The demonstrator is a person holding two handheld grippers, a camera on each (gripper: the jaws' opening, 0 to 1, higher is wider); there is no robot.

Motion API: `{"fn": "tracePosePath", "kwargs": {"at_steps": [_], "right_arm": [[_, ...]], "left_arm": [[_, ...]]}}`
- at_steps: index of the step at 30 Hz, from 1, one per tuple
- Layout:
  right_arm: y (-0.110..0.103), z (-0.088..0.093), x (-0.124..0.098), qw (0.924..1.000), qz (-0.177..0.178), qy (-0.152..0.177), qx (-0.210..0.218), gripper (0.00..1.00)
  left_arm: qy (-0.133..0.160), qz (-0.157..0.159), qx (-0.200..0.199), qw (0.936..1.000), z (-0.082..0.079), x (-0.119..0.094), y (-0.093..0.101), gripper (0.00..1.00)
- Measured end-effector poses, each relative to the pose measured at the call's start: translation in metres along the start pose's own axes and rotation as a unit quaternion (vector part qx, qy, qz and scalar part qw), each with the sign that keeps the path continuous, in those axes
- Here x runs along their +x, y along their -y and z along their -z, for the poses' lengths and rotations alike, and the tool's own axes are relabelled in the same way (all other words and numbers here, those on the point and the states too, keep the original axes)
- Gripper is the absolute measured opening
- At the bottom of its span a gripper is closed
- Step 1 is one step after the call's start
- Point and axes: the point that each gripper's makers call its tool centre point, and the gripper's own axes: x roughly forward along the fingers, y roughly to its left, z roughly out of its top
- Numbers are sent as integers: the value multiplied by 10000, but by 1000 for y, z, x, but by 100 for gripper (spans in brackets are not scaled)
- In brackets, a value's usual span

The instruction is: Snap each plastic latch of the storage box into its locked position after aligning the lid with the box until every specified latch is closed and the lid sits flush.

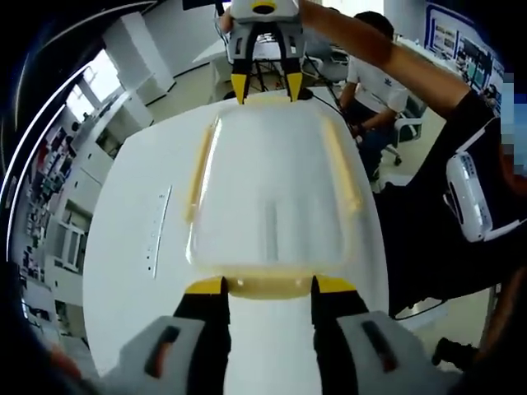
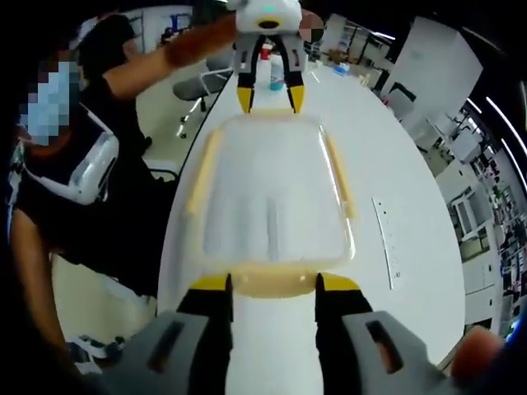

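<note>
White table [image 1: 123, 214], open office

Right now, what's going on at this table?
A person holds two grippers at opposite ends of a clear storage box on a white table. The left gripper straddles the yellow latch at its end; the right gripper does the same at the far end. Both look open around their latches. The lid is on.

So the storage box [image 1: 272, 197] is a clear, frosted plastic tub sitting flat on the white table, lid [image 2: 276, 193] on top and looking lined up with it. Pale yellow latches run along both long sides, plus one at each short end [image 2: 276, 282].
</note>
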Motion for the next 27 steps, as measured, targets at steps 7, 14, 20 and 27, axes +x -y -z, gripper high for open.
{"fn": "tracePosePath", "kwargs": {"at_steps": [7, 14, 20, 27], "right_arm": [[-3, 1, 6, 10000, -34, -33, -19, 34], [-8, 2, 9, 10000, -59, 73, 0, 34], [-10, 3, 9, 10000, -68, 17, 12, 35], [-9, 4, 11, 10000, -37, -1, -12, 35]], "left_arm": [[-49, 60, -11, 10000, 5, 6, 4, 35], [40, 122, -67, 9999, 8, 8, 9, 35], [13, 127, -56, 9999, 7, 8, 11, 35], [34, 127, -62, 9999, 10, 13, 11, 35]]}}
